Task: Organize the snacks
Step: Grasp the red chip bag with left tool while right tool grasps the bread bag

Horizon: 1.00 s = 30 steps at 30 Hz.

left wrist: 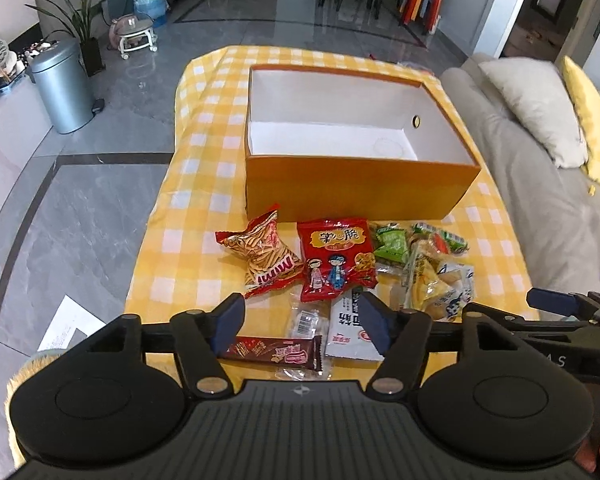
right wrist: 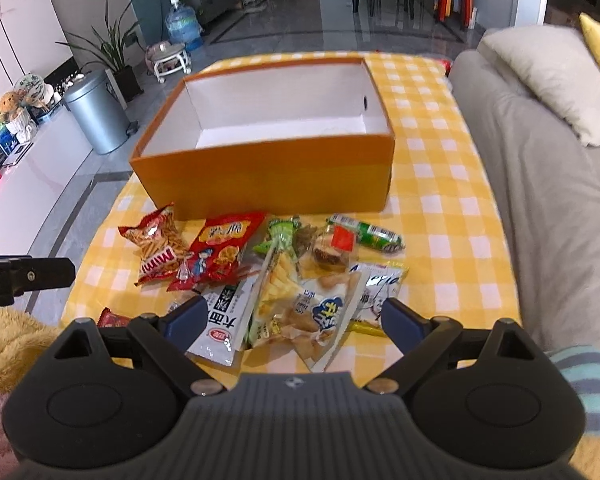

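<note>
The likeliest trouble was a double pick. The snacks lay heaped and overlapping in the lower middle of both views, so a closing grip could have pinched two slippery wrappers at once, or dragged a neighbour toward the near edge of the yellow checked tablecloth (left wrist: 204, 184). The left gripper (left wrist: 298, 322) hung with its jaws apart, holding nothing, above the brown chocolate bar (left wrist: 274, 354) and the white noodle packet (left wrist: 350, 334). The right gripper (right wrist: 294, 318) was likewise spread wide and empty over a pale cracker bag (right wrist: 320, 316), which lay across other packets; lifting it could have tipped those. The puffed "Mimi" stick bag (left wrist: 262, 258) and the red crisp packet (left wrist: 336, 258) might also have squirted out of a hard squeeze.

The orange box (left wrist: 356, 184) stood in the centre of the frame, just behind the pile, open at the top. Its white interior appeared empty, though the near wall hid part of the floor.
</note>
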Each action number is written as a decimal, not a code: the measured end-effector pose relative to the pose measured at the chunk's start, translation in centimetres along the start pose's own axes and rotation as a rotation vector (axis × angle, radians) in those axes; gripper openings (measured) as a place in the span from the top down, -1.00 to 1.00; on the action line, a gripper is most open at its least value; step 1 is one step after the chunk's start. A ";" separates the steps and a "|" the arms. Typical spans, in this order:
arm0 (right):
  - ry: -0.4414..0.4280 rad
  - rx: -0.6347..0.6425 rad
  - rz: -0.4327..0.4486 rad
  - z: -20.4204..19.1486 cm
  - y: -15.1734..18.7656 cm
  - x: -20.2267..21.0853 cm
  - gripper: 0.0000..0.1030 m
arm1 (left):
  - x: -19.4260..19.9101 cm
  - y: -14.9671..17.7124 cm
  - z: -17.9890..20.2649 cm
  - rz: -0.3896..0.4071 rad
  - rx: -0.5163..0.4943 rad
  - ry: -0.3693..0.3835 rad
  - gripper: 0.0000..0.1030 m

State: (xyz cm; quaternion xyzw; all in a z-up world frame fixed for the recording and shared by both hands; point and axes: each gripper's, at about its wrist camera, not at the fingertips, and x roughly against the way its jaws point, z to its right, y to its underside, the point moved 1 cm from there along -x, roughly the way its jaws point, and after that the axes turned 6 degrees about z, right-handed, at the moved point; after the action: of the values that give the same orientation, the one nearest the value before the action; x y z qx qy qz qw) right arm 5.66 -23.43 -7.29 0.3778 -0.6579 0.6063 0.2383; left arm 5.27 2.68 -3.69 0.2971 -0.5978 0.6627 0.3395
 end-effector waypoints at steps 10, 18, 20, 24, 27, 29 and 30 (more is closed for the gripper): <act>0.047 0.011 -0.130 1.0 -0.3 -5.5 -0.68 | -4.6 -0.7 -0.4 -0.062 0.021 0.014 -0.53; 0.042 -0.156 -0.261 2.8 -0.8 -9.3 -0.76 | -8.3 -2.0 -1.4 -0.098 0.083 -0.001 -0.54; 0.040 -0.165 -0.277 2.6 -0.9 -10.2 -0.77 | -9.2 -2.3 -1.4 -0.096 0.083 -0.005 -0.54; 0.017 -0.169 -0.298 2.1 -1.1 -11.3 -0.74 | -10.8 -2.7 -1.8 -0.112 0.082 -0.028 -0.54; 0.000 -0.166 -0.310 1.8 -1.2 -12.1 -0.65 | -11.8 -2.8 -2.1 -0.123 0.092 -0.031 -0.54; -0.009 -0.157 -0.313 1.6 -1.3 -12.5 -0.62 | -12.5 -2.8 -2.3 -0.129 0.097 -0.036 -0.54; -0.016 -0.152 -0.315 1.4 -1.4 -12.6 -0.57 | -12.8 -2.9 -2.4 -0.129 0.099 -0.037 -0.54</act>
State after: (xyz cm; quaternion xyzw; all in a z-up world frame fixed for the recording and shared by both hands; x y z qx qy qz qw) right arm 14.53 -22.18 -16.42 0.4620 -0.6364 0.5070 0.3528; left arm 15.21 3.98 -12.46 0.3634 -0.5501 0.6626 0.3554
